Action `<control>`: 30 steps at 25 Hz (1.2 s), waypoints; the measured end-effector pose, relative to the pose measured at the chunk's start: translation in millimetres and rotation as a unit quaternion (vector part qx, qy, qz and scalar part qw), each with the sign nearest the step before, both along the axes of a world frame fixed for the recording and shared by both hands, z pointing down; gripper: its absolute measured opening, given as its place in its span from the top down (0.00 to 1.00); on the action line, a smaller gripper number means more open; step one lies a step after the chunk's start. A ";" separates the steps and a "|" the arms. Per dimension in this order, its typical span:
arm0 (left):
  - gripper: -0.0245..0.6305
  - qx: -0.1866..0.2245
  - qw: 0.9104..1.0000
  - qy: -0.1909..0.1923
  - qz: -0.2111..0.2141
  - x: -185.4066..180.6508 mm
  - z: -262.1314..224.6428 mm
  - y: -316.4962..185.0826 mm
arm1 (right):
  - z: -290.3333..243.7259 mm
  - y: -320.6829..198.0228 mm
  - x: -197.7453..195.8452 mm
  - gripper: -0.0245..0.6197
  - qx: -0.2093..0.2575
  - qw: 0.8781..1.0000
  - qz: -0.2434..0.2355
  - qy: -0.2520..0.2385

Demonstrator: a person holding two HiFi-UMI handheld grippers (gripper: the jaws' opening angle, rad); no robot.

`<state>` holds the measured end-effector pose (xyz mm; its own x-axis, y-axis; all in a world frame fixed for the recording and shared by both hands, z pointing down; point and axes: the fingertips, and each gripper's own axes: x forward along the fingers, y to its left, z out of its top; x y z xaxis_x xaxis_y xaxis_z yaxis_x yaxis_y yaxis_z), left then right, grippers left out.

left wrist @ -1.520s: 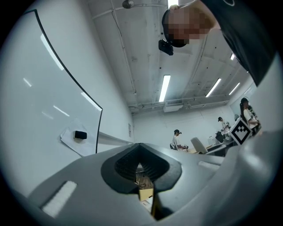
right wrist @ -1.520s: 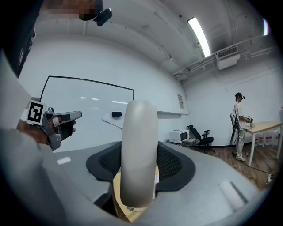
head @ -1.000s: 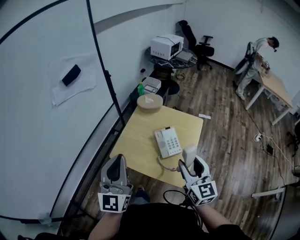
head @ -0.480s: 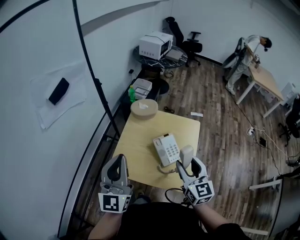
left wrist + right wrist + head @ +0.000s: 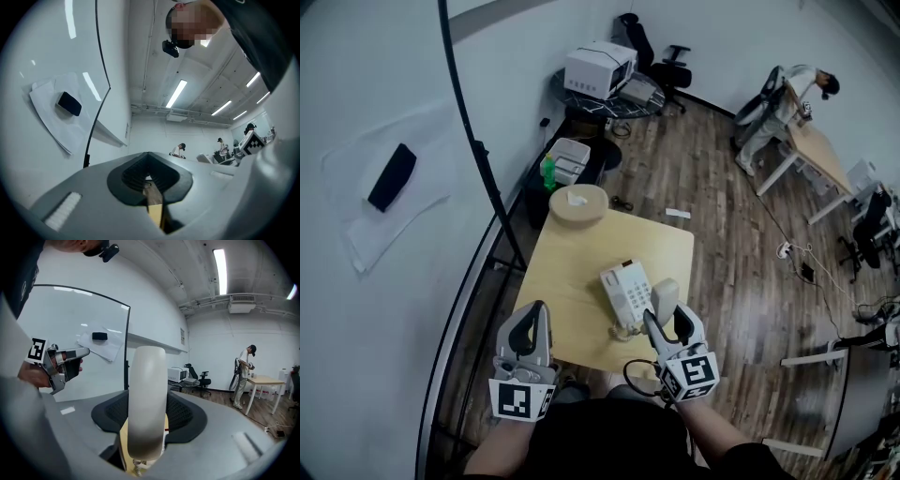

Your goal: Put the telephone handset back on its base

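Note:
The white telephone base (image 5: pixel 623 292) with its keypad lies near the front right of the light wooden table (image 5: pixel 572 272). My right gripper (image 5: pixel 664 317) is shut on the white handset (image 5: pixel 664 298), held upright just right of the base and above the table's edge. In the right gripper view the handset (image 5: pixel 146 399) stands vertically between the jaws of the right gripper (image 5: pixel 147 420). Its coiled cord (image 5: pixel 624 330) runs to the base. My left gripper (image 5: pixel 529 330) hovers at the table's front left, shut and holding nothing. The left gripper (image 5: pixel 151 187) points up at the room.
A round tan box (image 5: pixel 578 203) sits at the table's far corner. Beyond it are a green bottle (image 5: pixel 548 172), a bin (image 5: pixel 570 157) and a white appliance (image 5: pixel 598 67). A glass panel with a black frame (image 5: pixel 478 150) runs along the left. A person (image 5: pixel 795 94) stands at a far table.
My right gripper has carried the handset forward, so it is now level with the base's right side. The left gripper has kept its place. The head camera has tilted.

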<state>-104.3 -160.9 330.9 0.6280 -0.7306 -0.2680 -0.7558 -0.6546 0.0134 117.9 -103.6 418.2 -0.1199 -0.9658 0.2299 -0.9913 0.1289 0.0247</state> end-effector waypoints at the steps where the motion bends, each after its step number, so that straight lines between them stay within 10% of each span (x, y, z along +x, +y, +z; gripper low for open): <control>1: 0.96 -0.003 1.000 0.003 -0.001 0.2 2.0 -2.6 | 2.0 -3.9 -0.1 0.61 -0.002 1.000 0.000 0.002; 30: 0.96 -0.092 0.994 -0.020 -0.046 10.4 94.1 -19.7 | 201.3 -124.4 20.0 0.61 -0.189 0.981 -0.051 -0.002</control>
